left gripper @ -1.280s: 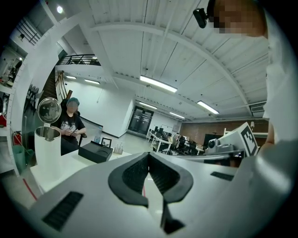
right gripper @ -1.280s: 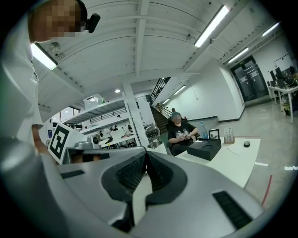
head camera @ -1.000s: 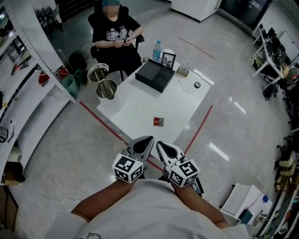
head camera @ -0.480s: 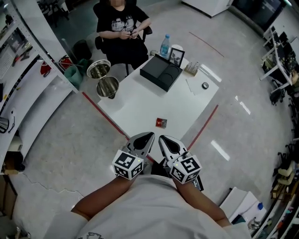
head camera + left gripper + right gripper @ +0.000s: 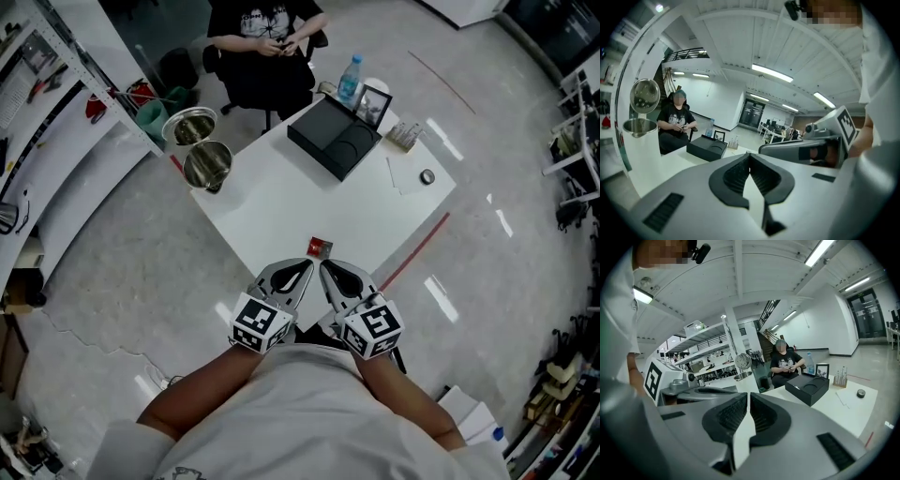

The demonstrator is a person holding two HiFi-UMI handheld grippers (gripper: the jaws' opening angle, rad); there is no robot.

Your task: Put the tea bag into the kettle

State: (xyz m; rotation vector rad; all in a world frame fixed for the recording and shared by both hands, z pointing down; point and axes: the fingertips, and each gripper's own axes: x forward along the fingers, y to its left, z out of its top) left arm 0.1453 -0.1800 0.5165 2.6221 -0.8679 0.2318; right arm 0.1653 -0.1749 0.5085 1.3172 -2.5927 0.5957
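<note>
Left gripper [image 5: 304, 267] and right gripper [image 5: 325, 267] both pressed together, empty, just short of the tea bag [image 5: 319, 247] lying flat near the surface [image 5: 281, 206] edge – kettle [image 5: 208, 165] well apart, far left – risk: unopened tips shove it off.

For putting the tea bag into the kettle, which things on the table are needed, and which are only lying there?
Needed: tea bag, kettle, left gripper, right gripper.
Only lying there: black box, water bottle, picture frame, small round object.
</note>
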